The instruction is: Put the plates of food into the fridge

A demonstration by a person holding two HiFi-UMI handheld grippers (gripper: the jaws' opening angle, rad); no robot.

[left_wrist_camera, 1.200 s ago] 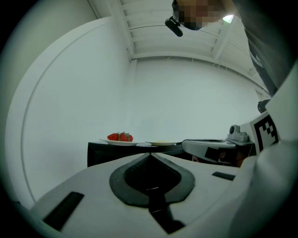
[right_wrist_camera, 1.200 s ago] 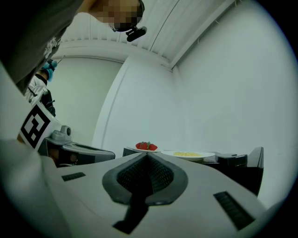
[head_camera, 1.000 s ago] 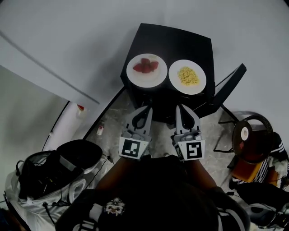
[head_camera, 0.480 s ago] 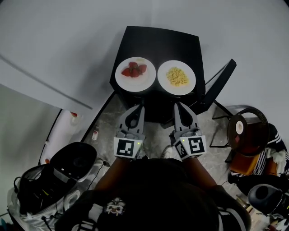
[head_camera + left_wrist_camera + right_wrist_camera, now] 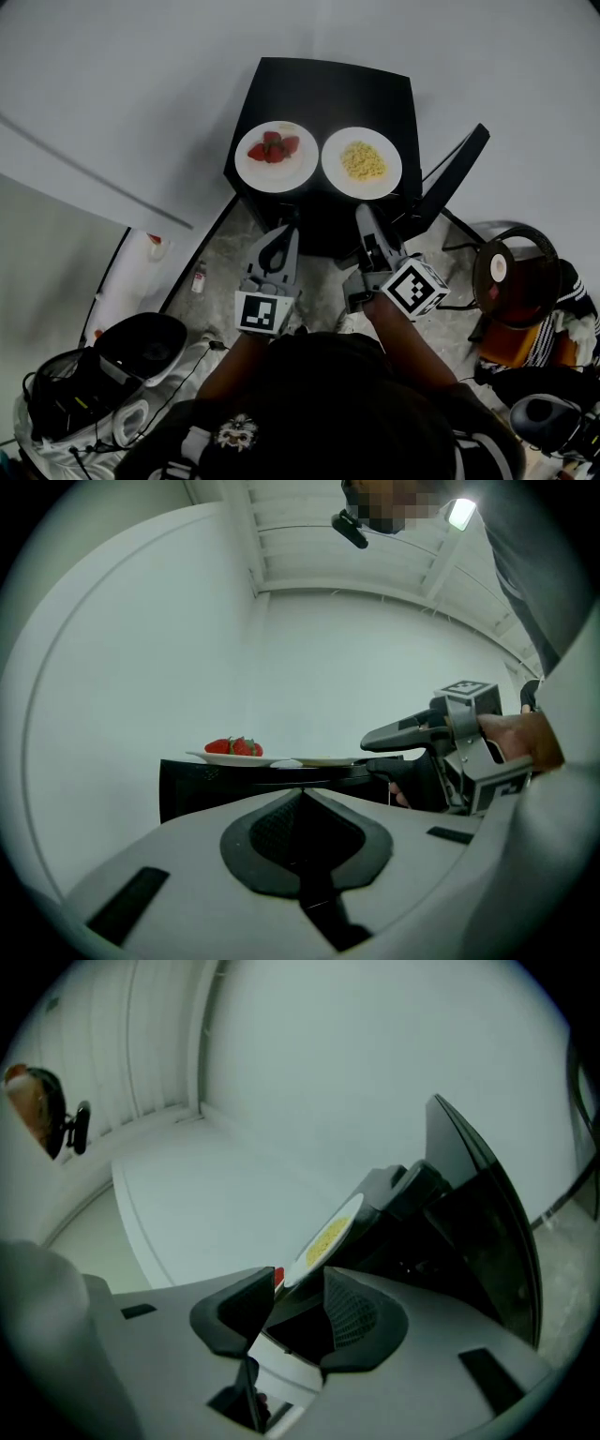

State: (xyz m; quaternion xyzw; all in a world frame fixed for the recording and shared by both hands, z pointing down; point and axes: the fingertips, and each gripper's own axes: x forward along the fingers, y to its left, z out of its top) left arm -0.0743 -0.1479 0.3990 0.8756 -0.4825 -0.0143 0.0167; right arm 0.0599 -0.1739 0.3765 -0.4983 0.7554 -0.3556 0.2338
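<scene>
Change since a second ago: my right tool (image 5: 366,220) has rolled onto its side. Its marker cube (image 5: 413,288) now shows a corner where it faced me flat. Its jaws have just been opening, with nothing between them. My left tool (image 5: 289,232) has barely shifted. Both plates sit a little further left in the head view than before.

Items as I see them:

1. Right tool. Jaws apart, pads on nothing. It points at the front edge of the surface (image 5: 328,94). In its own view the rim of the yellow-food plate (image 5: 382,180) lines up with the gap, just beyond the tips. The left gripper view shows one jaw standing above the other, close beside that plate.
2. Left tool. Jaws together, empty. It stops short of the surface, aimed toward the strawberry plate (image 5: 281,178).
3. Strawberry plate. White, on the left of the surface near its front edge, with strawberries (image 5: 273,149) heaped in the middle.
4. Yellow-food plate. White, just beside the first on its right, with a yellow heap (image 5: 362,160) at centre. The two rims nearly touch.
5. Surface. Small and black, against a pale wall.
6. Floor (image 5: 225,258). Speckled, with a small bottle (image 5: 199,277) on it to the left of the surface.
</scene>
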